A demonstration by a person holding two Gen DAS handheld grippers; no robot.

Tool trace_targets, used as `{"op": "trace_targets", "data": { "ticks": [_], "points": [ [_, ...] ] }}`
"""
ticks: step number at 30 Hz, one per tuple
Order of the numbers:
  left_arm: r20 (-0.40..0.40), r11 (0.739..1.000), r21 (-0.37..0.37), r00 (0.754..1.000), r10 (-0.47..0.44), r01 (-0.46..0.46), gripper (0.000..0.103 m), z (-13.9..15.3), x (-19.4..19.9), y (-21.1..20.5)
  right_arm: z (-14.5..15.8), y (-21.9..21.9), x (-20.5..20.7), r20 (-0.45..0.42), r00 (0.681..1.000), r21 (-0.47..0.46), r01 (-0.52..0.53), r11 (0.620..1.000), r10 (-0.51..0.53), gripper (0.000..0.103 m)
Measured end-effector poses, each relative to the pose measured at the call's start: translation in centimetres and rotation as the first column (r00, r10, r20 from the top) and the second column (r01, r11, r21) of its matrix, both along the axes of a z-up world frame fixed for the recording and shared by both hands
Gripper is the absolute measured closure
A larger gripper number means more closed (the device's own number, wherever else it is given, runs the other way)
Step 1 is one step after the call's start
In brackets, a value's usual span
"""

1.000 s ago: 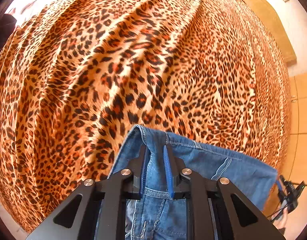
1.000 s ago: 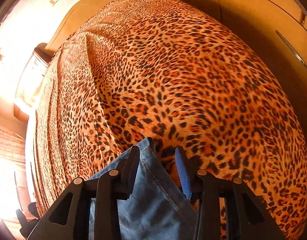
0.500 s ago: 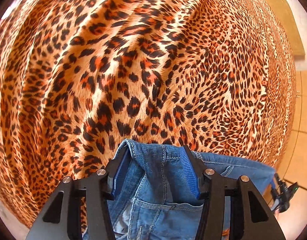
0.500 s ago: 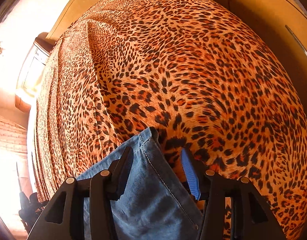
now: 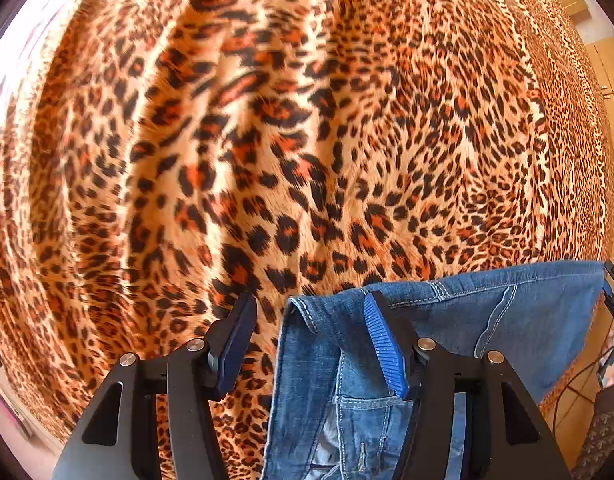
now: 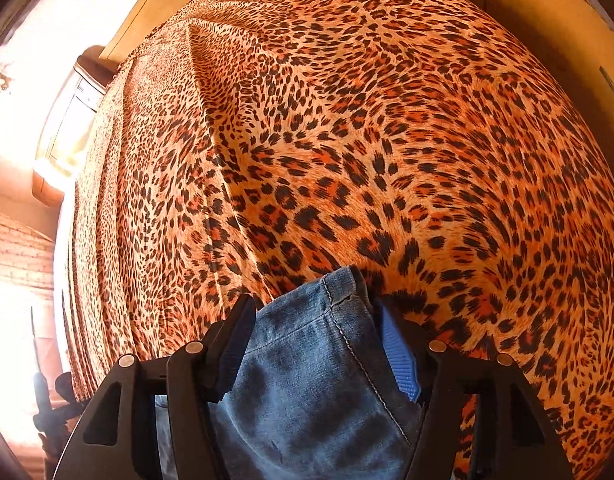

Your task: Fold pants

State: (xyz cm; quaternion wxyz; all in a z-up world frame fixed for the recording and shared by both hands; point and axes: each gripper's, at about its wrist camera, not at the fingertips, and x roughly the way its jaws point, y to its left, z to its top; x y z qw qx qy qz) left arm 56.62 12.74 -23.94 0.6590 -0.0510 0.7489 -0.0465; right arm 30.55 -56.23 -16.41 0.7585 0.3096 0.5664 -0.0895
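Blue denim pants [image 5: 447, 332]: lying on leopard-print bedspread [image 5: 307, 140], waistband edge running crosswise toward the view's right. Left gripper [image 5: 307, 332]: jaws opening, waistband corner loose between them. Right gripper [image 6: 317, 332]: jaws opening, hem corner between, pads not pressing.

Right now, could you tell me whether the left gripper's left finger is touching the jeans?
Apart. The left wrist view shows leopard-print bedspread between that finger and the jeans edge; the left gripper jaws are opening.

Blue denim pants [image 5: 447, 320] with pale stitching lie on an orange, tan and black leopard-print bedspread [image 5: 307, 140].
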Motion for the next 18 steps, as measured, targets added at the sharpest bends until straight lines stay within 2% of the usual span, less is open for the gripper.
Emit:
{"op": "trace_targets", "data": {
  "ticks": [1,3,5,6,10,12,13,16,18],
  "points": [
    [-0.011,1.0,-0.009,1.0,-0.002,0.002,0.047,-0.8,0.1,-0.4,0.0,0.0,0.0,0.003,1.0,0.004,0.01,1.0,-0.01,0.037],
    [0.023,0.999,-0.045,1.0,0.001,0.0,0.035,-1.0,0.2,-1.0,0.0,0.1,0.0,0.003,1.0,0.002,0.015,1.0,-0.015,0.037],
    [0.027,0.992,-0.124,1.0,0.009,-0.006,0.036,-1.0,0.4,-1.5,0.0,0.3,0.1,-0.001,1.0,-0.006,0.002,1.0,-0.002,0.036],
    [0.02,0.99,-0.141,1.0,0.005,-0.002,0.038,-1.2,0.6,-1.9,0.0,0.4,0.1,-0.003,1.0,-0.008,-0.005,1.0,0.005,0.036],
    [0.024,0.996,-0.068,0.998,-0.057,0.059,0.053,-1.5,0.8,-3.1,-0.2,1.4,0.6,-0.025,0.997,-0.064,-0.08,0.995,0.079,0.039],
    [0.034,0.997,-0.022,0.996,-0.078,0.079,0.065,-1.2,0.2,-3.9,-0.1,2.2,0.8,-0.06,0.992,-0.136,-0.122,0.983,0.115,0.059],
    [0.043,0.996,0.003,0.995,-0.093,0.093,0.066,-1.0,-0.1,-4.4,-0.1,2.5,0.9,-0.089,0.988,-0.185,-0.145,0.972,0.13,0.09],
    [0.11,0.986,0.069,0.981,-0.161,0.154,0.078,0.5,-1.1,-6.5,0.6,2.4,0.3,-0.059,0.99,-0.177,-0.139,0.974,0.13,0.092],
    [0.185,0.964,0.154,0.953,-0.242,0.215,0.082,1.8,-2.5,-8.6,1.7,2.6,-0.5,-0.013,0.991,-0.182,-0.132,0.975,0.132,0.092]
  ]
}}
